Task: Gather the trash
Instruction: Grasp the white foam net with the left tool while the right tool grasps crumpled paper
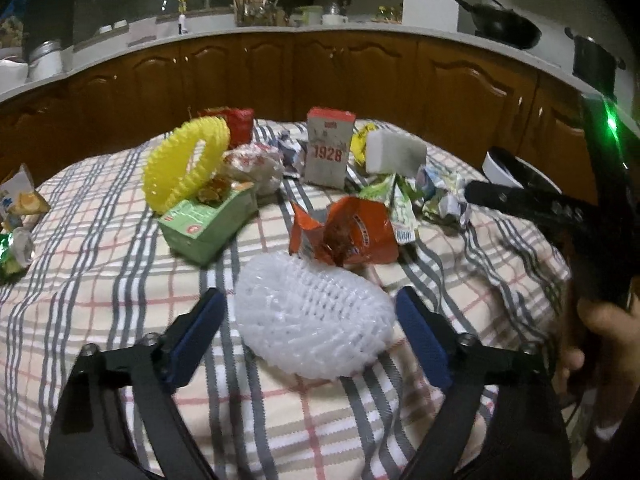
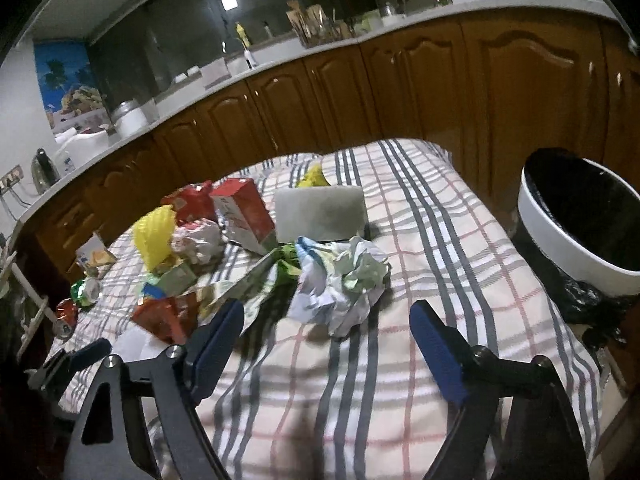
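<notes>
Straddling a white foam net [image 1: 314,316] at lower centre of its view, the left gripper [image 1: 311,308] stood wide, pads apart from it. An orange wrapper [image 1: 346,234] lay just above on the checked cloth [image 1: 100,264]. The right gripper [image 2: 326,326] was also wide, holding nothing, below a crumpled paper ball [image 2: 344,280]; the bin [image 2: 580,220] sat at right.
</notes>
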A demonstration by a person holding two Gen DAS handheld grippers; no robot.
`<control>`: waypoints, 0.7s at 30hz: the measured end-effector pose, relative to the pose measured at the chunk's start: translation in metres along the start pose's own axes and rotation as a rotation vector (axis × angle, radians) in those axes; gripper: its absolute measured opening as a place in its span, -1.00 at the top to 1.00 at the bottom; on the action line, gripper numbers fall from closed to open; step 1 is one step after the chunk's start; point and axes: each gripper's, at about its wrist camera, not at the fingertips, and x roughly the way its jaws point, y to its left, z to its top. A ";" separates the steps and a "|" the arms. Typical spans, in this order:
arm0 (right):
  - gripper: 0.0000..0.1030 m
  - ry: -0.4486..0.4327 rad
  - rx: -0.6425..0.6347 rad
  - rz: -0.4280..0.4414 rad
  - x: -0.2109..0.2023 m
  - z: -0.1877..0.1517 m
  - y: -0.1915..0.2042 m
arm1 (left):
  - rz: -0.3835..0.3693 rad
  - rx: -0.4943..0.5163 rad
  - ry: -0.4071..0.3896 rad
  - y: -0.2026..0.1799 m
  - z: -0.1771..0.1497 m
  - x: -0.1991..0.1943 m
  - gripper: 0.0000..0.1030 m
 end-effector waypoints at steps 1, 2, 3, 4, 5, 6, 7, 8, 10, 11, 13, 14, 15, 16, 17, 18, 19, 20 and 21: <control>-0.56 0.013 0.005 0.004 0.005 0.001 -0.002 | -0.007 -0.001 0.007 0.000 -0.001 0.002 -0.53; -0.50 0.030 0.009 0.004 0.012 0.003 -0.003 | -0.014 -0.001 0.012 0.000 -0.001 0.004 -0.41; -0.45 0.043 0.014 0.004 0.016 0.004 -0.004 | -0.022 0.001 0.016 0.001 -0.002 0.006 -0.23; -0.43 0.052 0.018 0.007 0.020 0.005 -0.005 | -0.026 0.005 0.020 0.001 -0.002 0.007 -0.14; -0.35 0.060 0.019 0.007 0.024 0.006 -0.006 | -0.031 0.007 0.024 0.001 -0.002 0.008 0.02; -0.21 0.068 0.020 0.007 0.027 0.007 -0.006 | -0.036 0.010 0.026 0.001 -0.002 0.010 0.22; -0.10 0.076 0.021 0.013 0.030 0.007 -0.008 | -0.042 0.013 0.028 0.001 -0.002 0.011 0.35; 0.11 0.083 0.022 0.021 0.033 0.007 -0.008 | -0.046 0.016 0.032 0.001 -0.002 0.012 0.55; 0.33 0.077 0.012 0.022 0.032 0.006 -0.007 | -0.052 0.019 0.028 0.002 -0.002 0.010 0.65; 0.55 0.063 0.007 0.024 0.028 0.005 -0.006 | -0.057 0.018 0.021 0.002 -0.002 0.008 0.66; 0.60 0.042 -0.002 0.029 0.021 0.005 -0.005 | -0.075 0.018 0.003 0.001 0.000 0.000 0.68; 0.62 0.034 -0.005 0.034 0.017 0.005 -0.004 | -0.084 0.018 -0.006 0.000 0.001 -0.003 0.69; 0.65 0.026 -0.009 0.037 0.012 0.004 -0.004 | -0.101 0.019 -0.021 -0.002 0.003 -0.009 0.69; 0.67 0.017 -0.010 0.043 0.006 0.004 -0.003 | -0.115 0.020 -0.031 -0.003 0.005 -0.013 0.69; 0.70 0.009 -0.008 0.048 0.001 0.004 -0.004 | -0.131 0.022 -0.041 -0.005 0.007 -0.017 0.69; 0.71 0.001 -0.007 0.053 -0.006 0.004 -0.005 | -0.150 0.023 -0.054 -0.007 0.010 -0.022 0.69; 0.71 -0.007 -0.007 0.055 -0.011 0.003 -0.005 | -0.169 0.026 -0.066 -0.010 0.013 -0.027 0.69; 0.71 -0.018 -0.004 0.057 -0.018 0.003 -0.007 | -0.192 0.032 -0.079 -0.014 0.017 -0.032 0.69; 0.71 -0.028 0.001 0.060 -0.025 0.002 -0.009 | -0.205 0.036 -0.086 -0.018 0.020 -0.036 0.69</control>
